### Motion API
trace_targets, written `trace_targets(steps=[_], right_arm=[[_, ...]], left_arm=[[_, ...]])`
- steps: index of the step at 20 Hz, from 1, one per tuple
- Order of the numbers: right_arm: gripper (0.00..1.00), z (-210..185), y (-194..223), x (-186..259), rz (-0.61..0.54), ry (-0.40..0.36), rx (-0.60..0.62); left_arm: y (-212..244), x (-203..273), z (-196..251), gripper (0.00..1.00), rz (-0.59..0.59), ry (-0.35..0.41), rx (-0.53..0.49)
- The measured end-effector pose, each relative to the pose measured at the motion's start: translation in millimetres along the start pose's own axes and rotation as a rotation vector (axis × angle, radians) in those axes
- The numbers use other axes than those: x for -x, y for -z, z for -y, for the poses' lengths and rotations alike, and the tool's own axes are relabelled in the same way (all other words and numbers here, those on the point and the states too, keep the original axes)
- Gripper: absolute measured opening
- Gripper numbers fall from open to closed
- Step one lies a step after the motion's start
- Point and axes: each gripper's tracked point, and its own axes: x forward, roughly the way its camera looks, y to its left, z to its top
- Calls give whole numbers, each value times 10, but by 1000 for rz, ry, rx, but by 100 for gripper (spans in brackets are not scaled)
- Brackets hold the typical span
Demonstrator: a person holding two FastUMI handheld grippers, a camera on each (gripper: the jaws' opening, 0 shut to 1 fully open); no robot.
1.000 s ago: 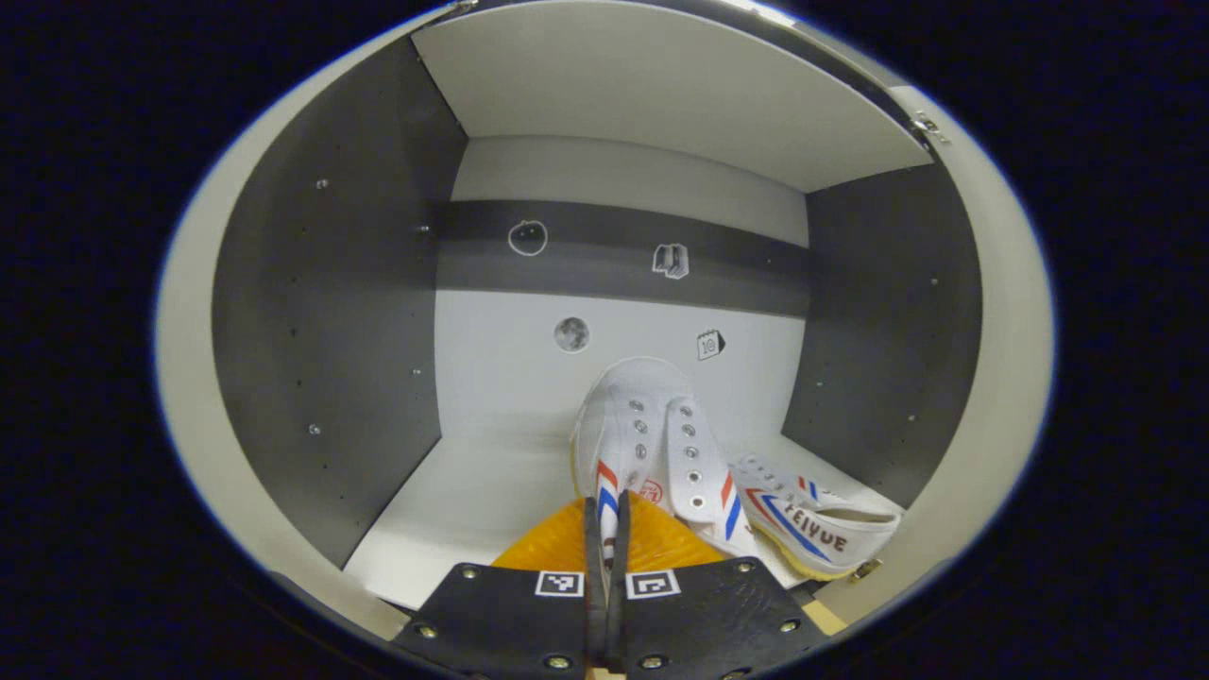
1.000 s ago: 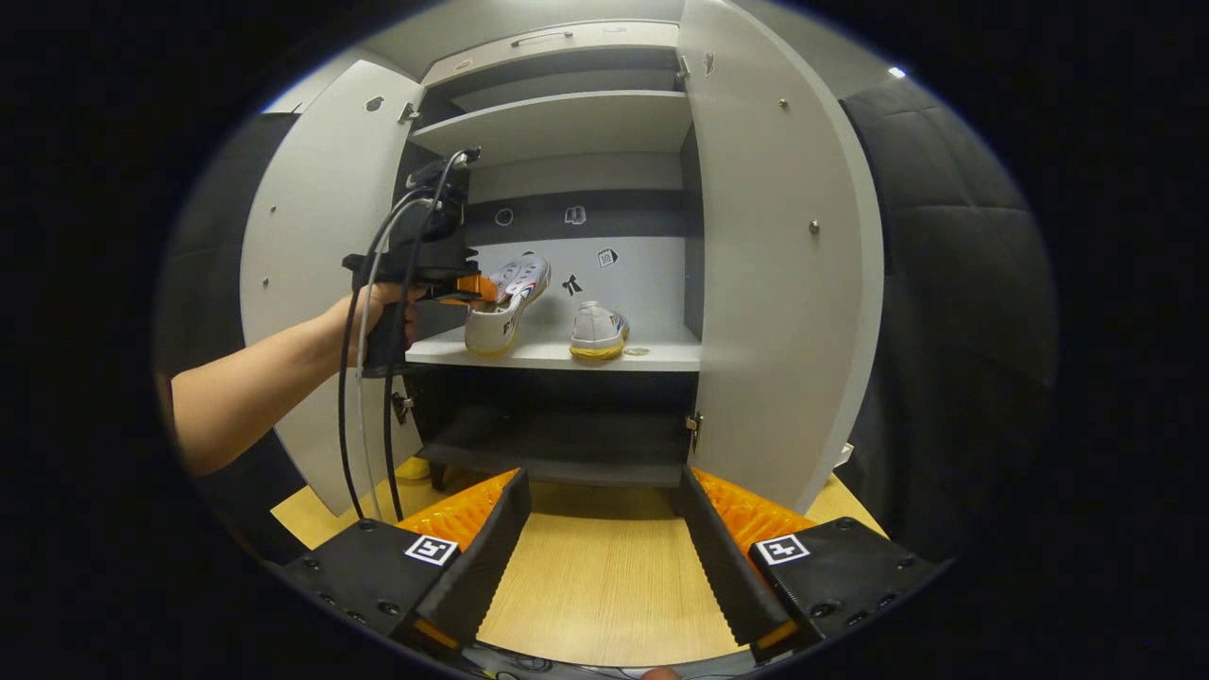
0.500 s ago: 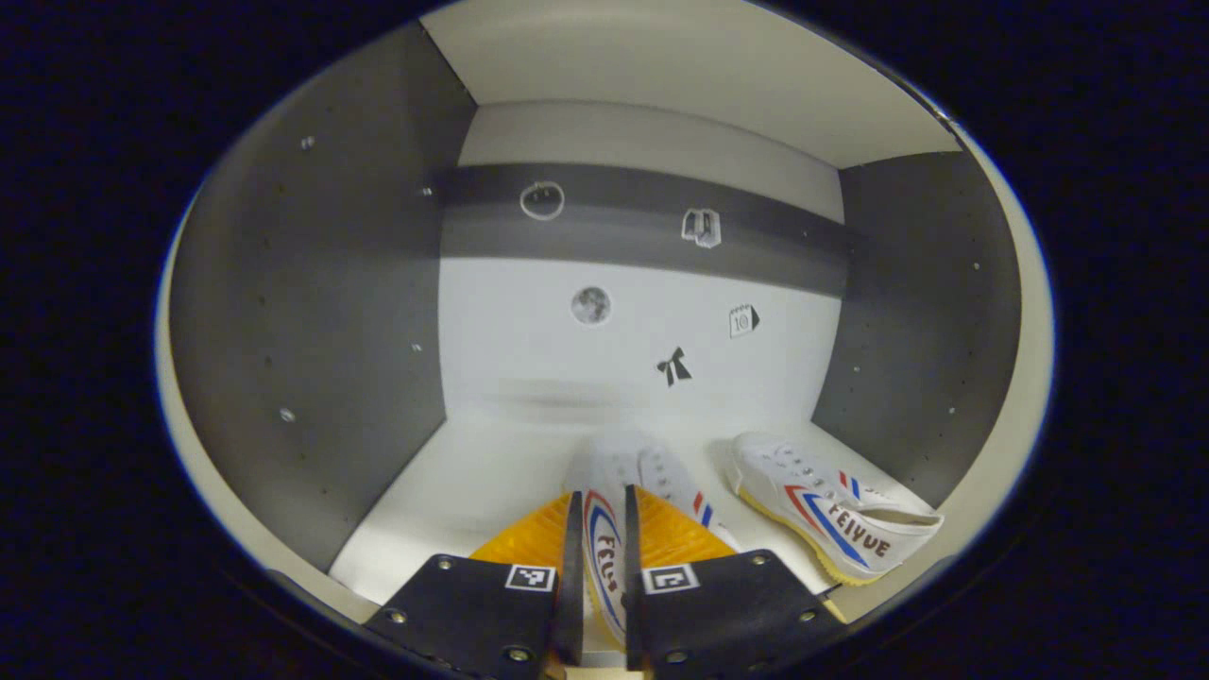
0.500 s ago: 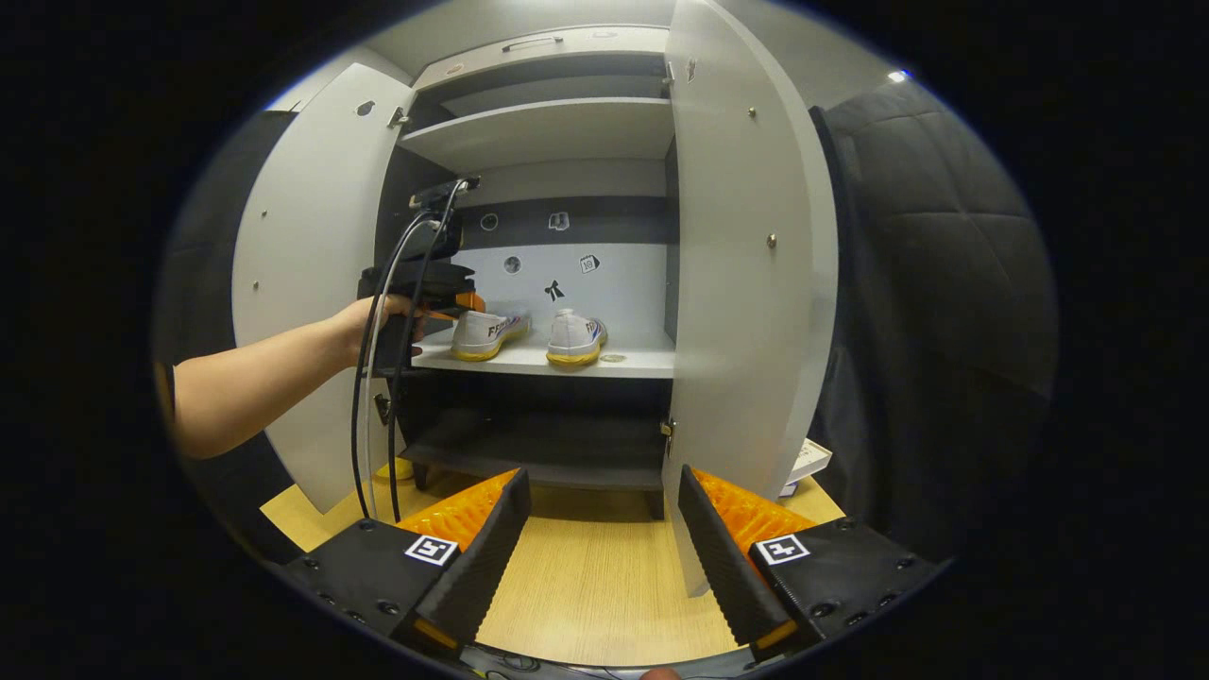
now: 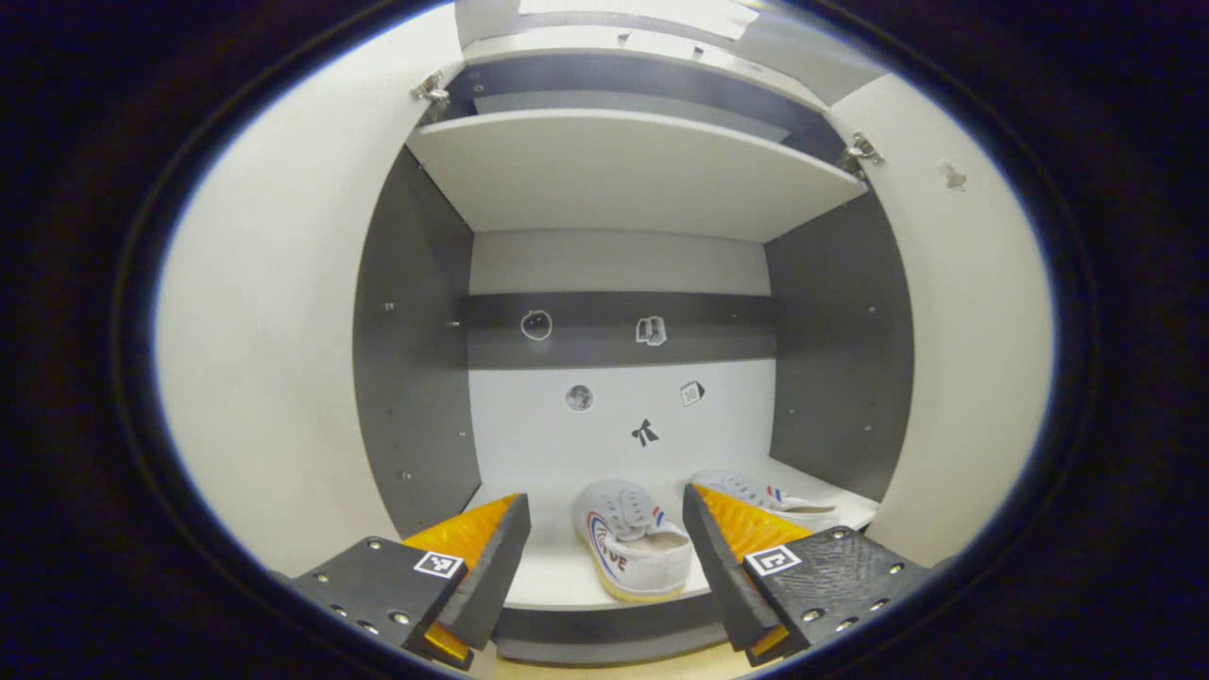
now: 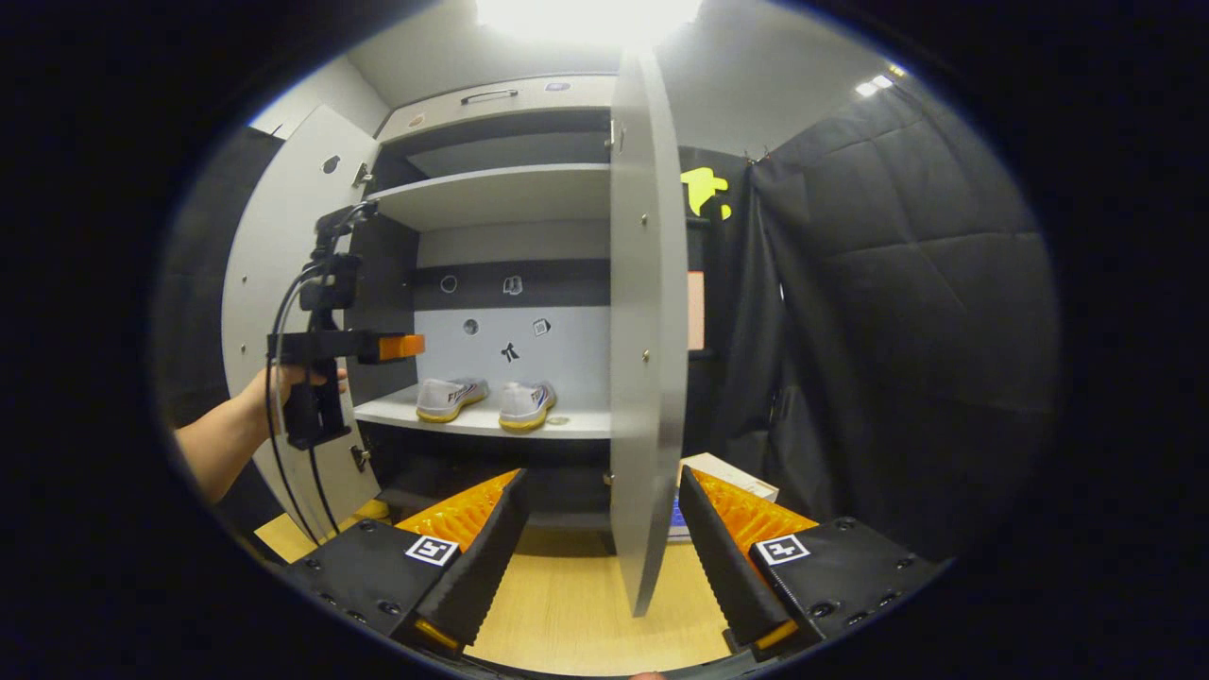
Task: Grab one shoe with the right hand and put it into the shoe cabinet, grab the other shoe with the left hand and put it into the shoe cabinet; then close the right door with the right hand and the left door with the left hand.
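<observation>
1. Left door (image 6: 283, 312): stands wide open, left of the left gripper (image 6: 401, 347) seen in the right gripper view. Risk: the cables hanging from that gripper could snag the door edge or hinge as the door swings.
2. Left gripper (image 5: 604, 548): fingers spread, holding nothing, just short of the shelf (image 5: 557, 576) front.
3. Left shoe (image 5: 628, 548): lies on the shelf between and just beyond those fingers, heel close to the front edge. Risk: a closing door may strike the heel and jam, or knock the shoe off.
4. Right shoe (image 5: 765, 496): beside the first, partly behind the right-hand finger.
5. Right door (image 6: 647, 331): seen edge-on, directly ahead between the right gripper (image 6: 604, 548) fingers, which are spread and empty. Risk: a push near the hinge side may slip off the smooth panel.
</observation>
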Motion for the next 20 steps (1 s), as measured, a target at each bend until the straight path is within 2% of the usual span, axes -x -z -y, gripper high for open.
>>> trace_targets(steps=[5,8,14,20], right_arm=[[98,383,-250,16,51,76,9],[96,580,-367,-18,59,106,1],[98,1028,-625,-137,100,170,8],[98,1294,-782,-467,122,207,-11]], left_arm=[[76,700,143,92,16,20,21],[152,1020,182,92,15,24,1],[296,1412,224,92,23,28,12],[417,1694,263,92,12,-10,0]])
